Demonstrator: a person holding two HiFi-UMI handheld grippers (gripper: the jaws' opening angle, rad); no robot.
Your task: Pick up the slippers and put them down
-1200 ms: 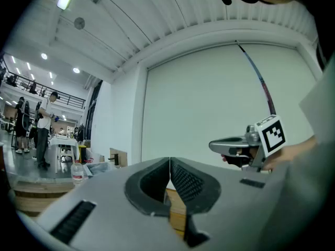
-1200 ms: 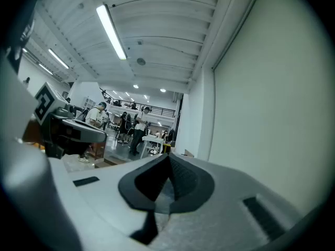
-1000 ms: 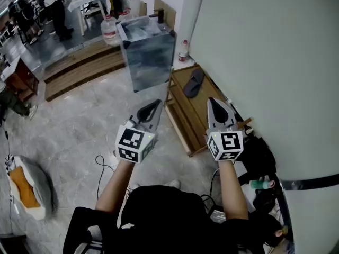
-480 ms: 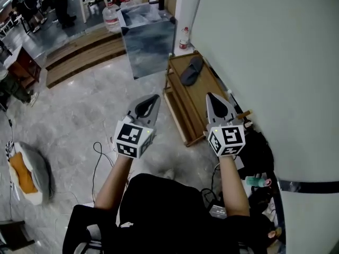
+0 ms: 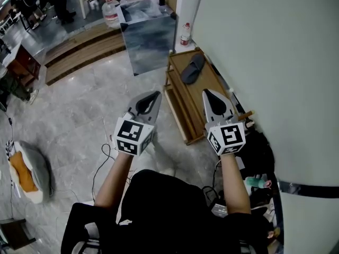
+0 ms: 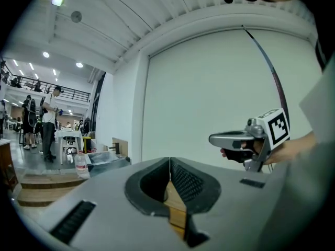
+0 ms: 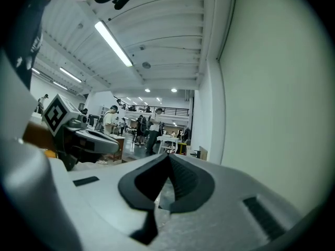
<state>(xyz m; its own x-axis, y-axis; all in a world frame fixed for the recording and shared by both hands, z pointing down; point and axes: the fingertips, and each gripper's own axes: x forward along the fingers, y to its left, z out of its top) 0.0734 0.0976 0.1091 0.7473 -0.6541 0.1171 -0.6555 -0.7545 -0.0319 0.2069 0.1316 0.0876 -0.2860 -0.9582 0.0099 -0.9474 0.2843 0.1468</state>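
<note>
On the top board of a low wooden rack (image 5: 207, 82), against the pale wall: one dark slipper (image 5: 192, 69), lying flat, well ahead of both tongs. No second slipper shows.

Left tongs (image 5: 155, 94): closed, tips meeting, nothing between.

Right tongs (image 5: 206, 92): closed likewise, empty, seen over the rack's near end.

Step in hand, as judged: the approach.

Handling notes:
- Part the jaws before arrival.
- The right tongs look nearer, so lead with them.
- Come in low along the board, pinch the strap or sole edge, and lift straight, clear of the rack's posts.
</note>
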